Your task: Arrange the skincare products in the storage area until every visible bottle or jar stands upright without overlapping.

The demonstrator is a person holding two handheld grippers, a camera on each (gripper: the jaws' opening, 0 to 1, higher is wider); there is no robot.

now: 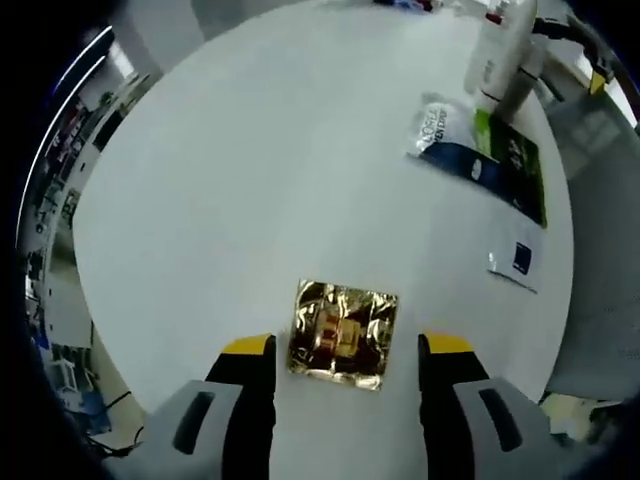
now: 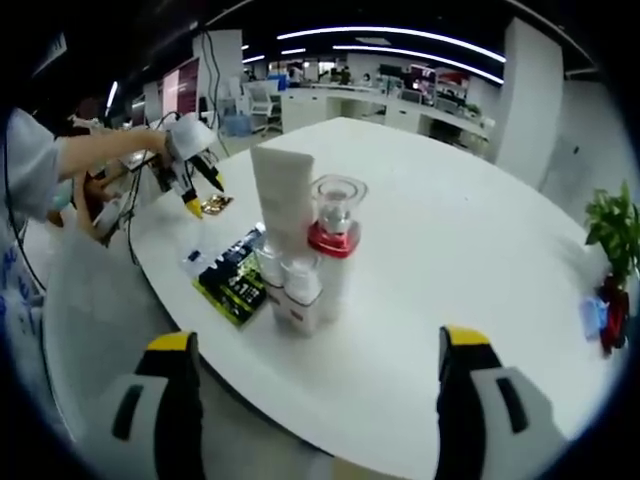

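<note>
Two yellow-tipped jaws of my left gripper [image 1: 347,350] stand spread, a gold foil sachet [image 1: 342,334] lying flat on the white table [image 1: 250,180] between them. In the right gripper view, my right gripper [image 2: 318,350] is spread wide, with the white tube [image 2: 282,200] and red-collared bottle [image 2: 334,245] upright just ahead.

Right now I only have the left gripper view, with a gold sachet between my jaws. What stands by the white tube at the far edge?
Observer: A bottle with a red collar and a clear cap stands upright right beside the tube.
Operator: Anything else in that group?
Observer: Small white bottles stand upright in front of those two.
Operator: Is the other gripper holding anything?
Observer: No. The right gripper is open and empty, short of the group.
</note>
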